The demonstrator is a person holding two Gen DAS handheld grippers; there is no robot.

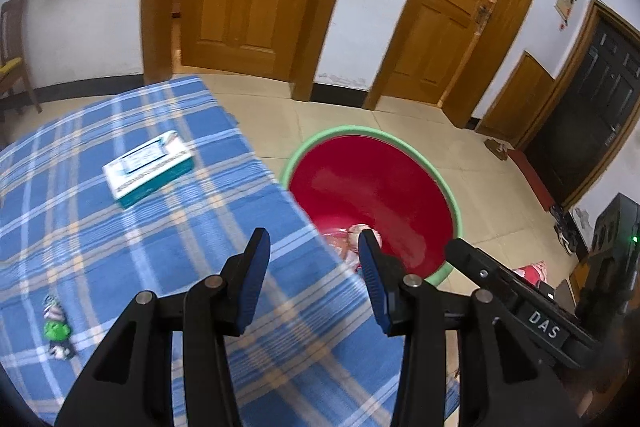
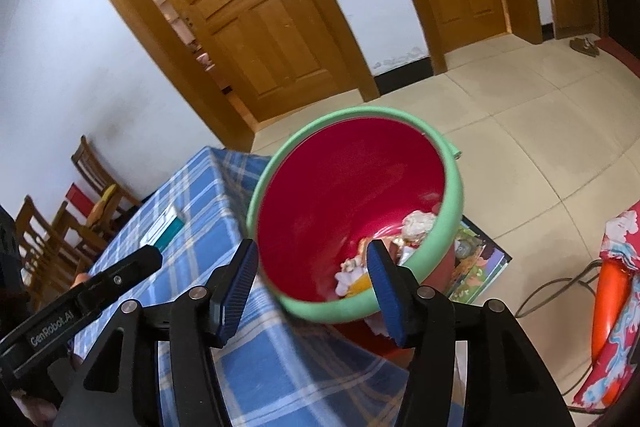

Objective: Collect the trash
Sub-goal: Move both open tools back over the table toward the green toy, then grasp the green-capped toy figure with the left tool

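Observation:
A red bin with a green rim (image 1: 448, 195) (image 2: 360, 115) stands on the floor against the table's edge. Crumpled paper and wrappers (image 2: 416, 223) (image 1: 358, 231) lie at its bottom. My left gripper (image 1: 314, 239) is open and empty above the table's corner, just left of the bin. My right gripper (image 2: 312, 251) is open and empty too, over the bin's near rim. A small green and white wrapper (image 1: 56, 323) lies on the blue checked tablecloth (image 1: 180, 247) at the near left.
A white and teal box (image 1: 148, 167) (image 2: 168, 227) rests on the table. Wooden chairs (image 2: 92, 179) stand by the left wall. A picture book (image 2: 476, 263) lies on the tiled floor under the bin, with red patterned fabric (image 2: 620, 287) and a cable to the right. Wooden doors line the back wall.

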